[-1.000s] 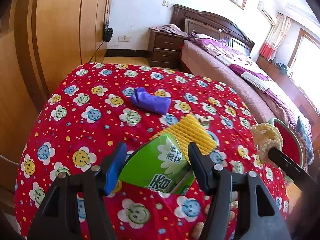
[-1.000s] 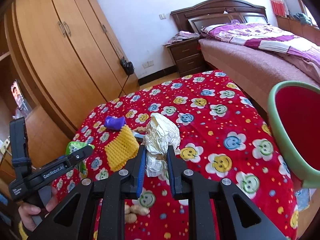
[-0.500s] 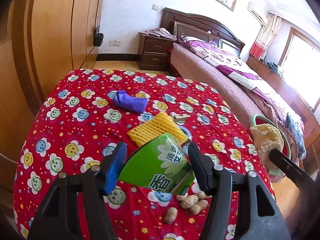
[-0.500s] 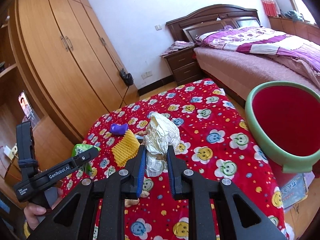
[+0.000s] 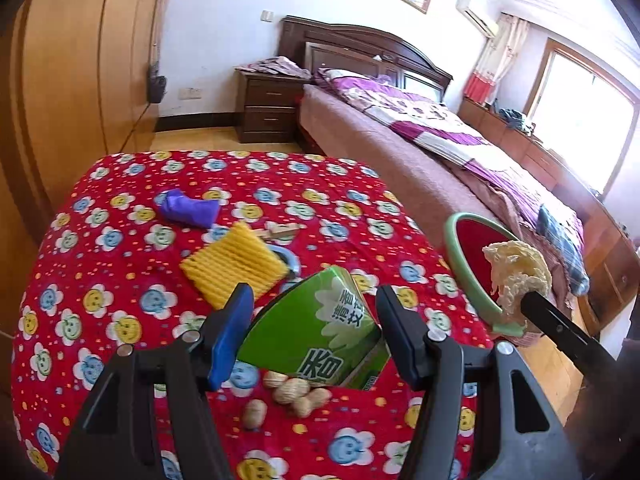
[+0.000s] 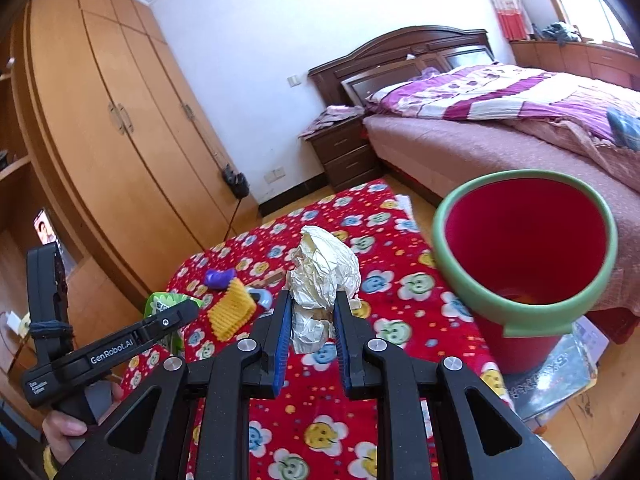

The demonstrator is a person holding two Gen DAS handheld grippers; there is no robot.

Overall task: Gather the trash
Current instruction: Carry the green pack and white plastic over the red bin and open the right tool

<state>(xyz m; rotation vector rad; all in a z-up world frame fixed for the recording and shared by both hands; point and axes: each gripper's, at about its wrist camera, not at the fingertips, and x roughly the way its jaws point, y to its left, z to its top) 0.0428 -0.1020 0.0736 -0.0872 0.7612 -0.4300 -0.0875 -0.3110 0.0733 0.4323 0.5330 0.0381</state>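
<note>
The right gripper (image 6: 310,320) clenches a foil wad (image 6: 322,276), the left gripper (image 5: 312,322) a green carton (image 5: 316,340) (both short of the bin (image 6: 472,280)); either could drop onto the table (image 5: 100,280).

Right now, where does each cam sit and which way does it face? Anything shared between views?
Left wrist: on the left hand-held gripper, looking forward and down over the red flowered table; its fingers clamp a green carton; the right gripper's tip shows at right.
Right wrist: on the right hand-held gripper, facing table and bed; its fingers pinch a foil ball; the left gripper and a hand show lower left.
Shared: red bin, yellow foam pad, purple wad, carton, foil ball.
</note>
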